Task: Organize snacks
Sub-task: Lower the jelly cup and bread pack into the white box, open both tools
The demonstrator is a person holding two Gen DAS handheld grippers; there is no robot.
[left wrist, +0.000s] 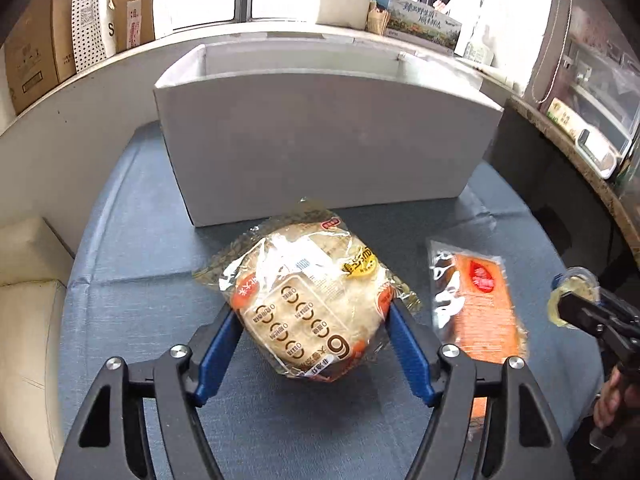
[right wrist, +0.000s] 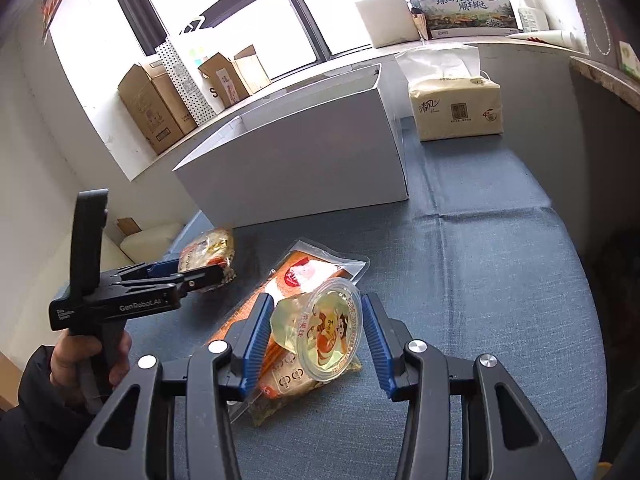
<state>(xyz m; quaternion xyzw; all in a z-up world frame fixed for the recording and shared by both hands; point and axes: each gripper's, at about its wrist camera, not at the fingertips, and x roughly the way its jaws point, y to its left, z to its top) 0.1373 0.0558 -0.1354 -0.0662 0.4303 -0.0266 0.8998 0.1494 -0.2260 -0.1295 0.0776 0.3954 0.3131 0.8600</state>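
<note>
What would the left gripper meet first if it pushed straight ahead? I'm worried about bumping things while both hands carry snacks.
Probably the white box: its near wall stands directly beyond the noodle packet held in the left gripper. The packet would likely touch first; depth is unclear.

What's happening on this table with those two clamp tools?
A person is sorting snacks with a hand-held gripper in each hand. The left hand-held gripper is shut on a round noodle cake in a clear printed wrapper. The right hand-held gripper holds a small clear plastic jelly cup above a flat orange snack packet. A large open white box stands behind on the blue tablecloth.
</note>
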